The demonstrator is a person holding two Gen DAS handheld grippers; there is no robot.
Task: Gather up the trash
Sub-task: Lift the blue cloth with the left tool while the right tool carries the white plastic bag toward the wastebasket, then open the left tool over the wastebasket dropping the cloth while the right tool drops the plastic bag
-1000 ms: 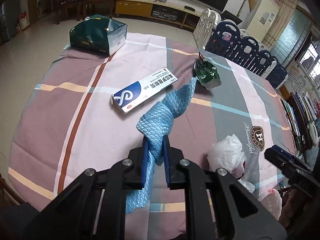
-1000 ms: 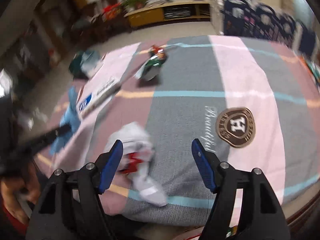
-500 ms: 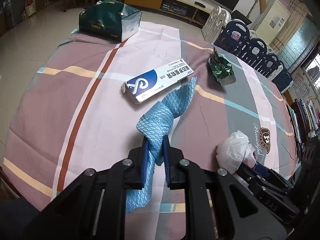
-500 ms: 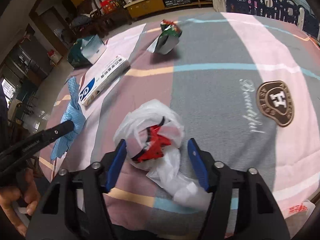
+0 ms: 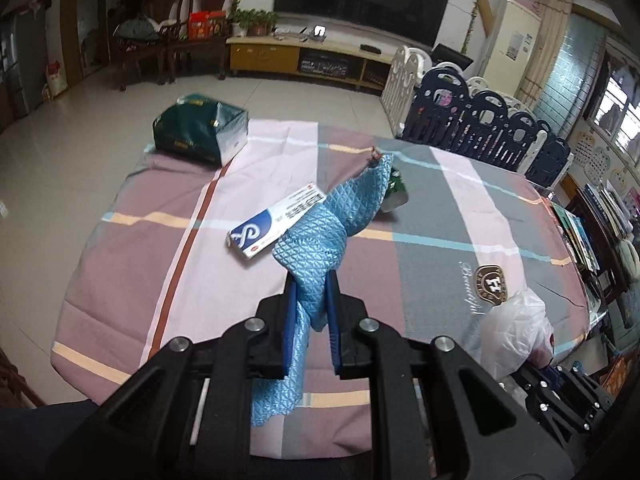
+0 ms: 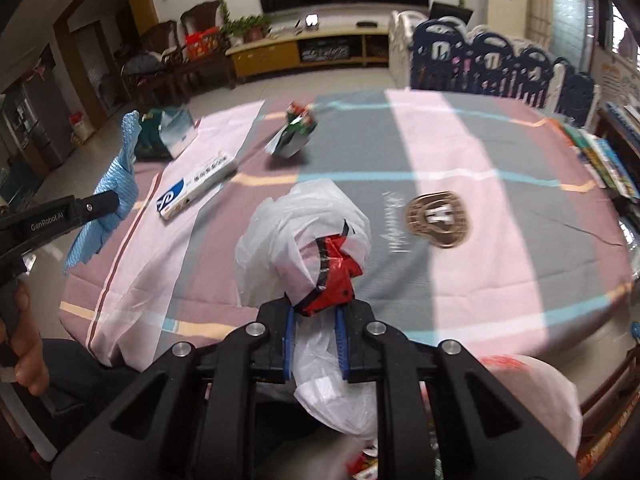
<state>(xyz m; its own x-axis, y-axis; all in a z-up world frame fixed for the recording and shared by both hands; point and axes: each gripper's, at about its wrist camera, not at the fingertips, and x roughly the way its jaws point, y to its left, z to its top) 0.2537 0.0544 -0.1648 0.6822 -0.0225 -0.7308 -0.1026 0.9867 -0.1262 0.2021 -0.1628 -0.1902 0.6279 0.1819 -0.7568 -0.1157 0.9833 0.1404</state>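
My left gripper [image 5: 311, 292] is shut on a quilted blue cloth [image 5: 324, 236], which hangs raised over the checked tablecloth [image 5: 160, 248]. My right gripper [image 6: 316, 316] is shut on a crumpled white plastic bag with a red wrapper [image 6: 308, 240], lifted off the table's near edge. That same bag [image 5: 516, 328] shows at the lower right in the left wrist view. On the table lie a blue-and-white carton [image 5: 276, 220] [image 6: 196, 188] and a green snack packet [image 6: 294, 136], the latter partly behind the cloth in the left wrist view.
A dark green gift bag [image 5: 200, 132] lies at the table's far left corner. A second pale plastic bag [image 6: 532, 396] hangs below the near right edge. Navy and white playpen fencing [image 5: 480, 120] stands behind the table. A hand [image 6: 24, 344] grips the left tool's handle.
The right gripper's jaws closed onto the white bag and lifted it. The left gripper rose with the blue cloth, so more of the room shows behind the table.
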